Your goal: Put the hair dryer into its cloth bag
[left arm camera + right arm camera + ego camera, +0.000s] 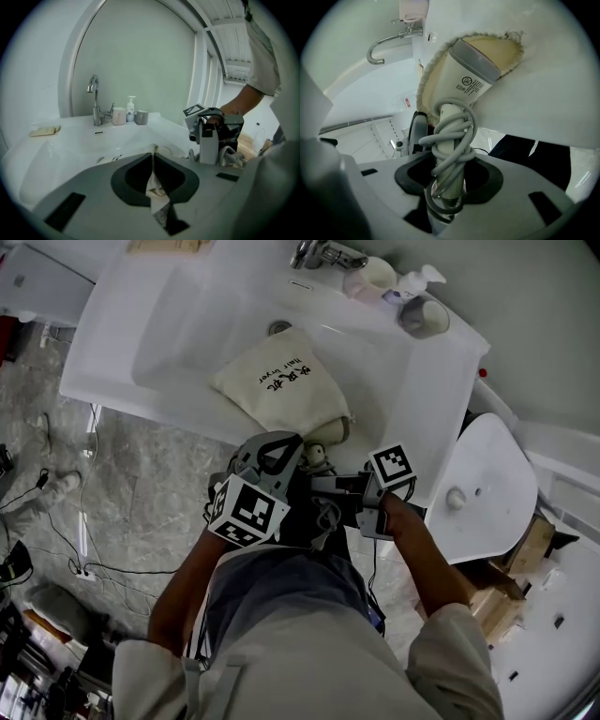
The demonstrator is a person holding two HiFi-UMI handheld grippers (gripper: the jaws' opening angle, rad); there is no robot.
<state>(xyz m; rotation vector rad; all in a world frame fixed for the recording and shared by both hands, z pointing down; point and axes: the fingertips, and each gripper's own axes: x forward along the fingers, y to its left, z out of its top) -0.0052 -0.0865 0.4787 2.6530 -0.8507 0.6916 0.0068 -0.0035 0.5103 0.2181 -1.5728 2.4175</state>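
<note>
A grey stone floor [131, 502] lies under a white sink [169, 334]. The left gripper [152, 164] pinches the edge of the cloth bag [281, 381]. The right gripper [447, 187] squeezes the hair dryer [464, 86] by its handle, head at the bag's mouth. Far back stand one tap [95, 101], two cups [118, 116] and one soap bottle [130, 108]
</note>
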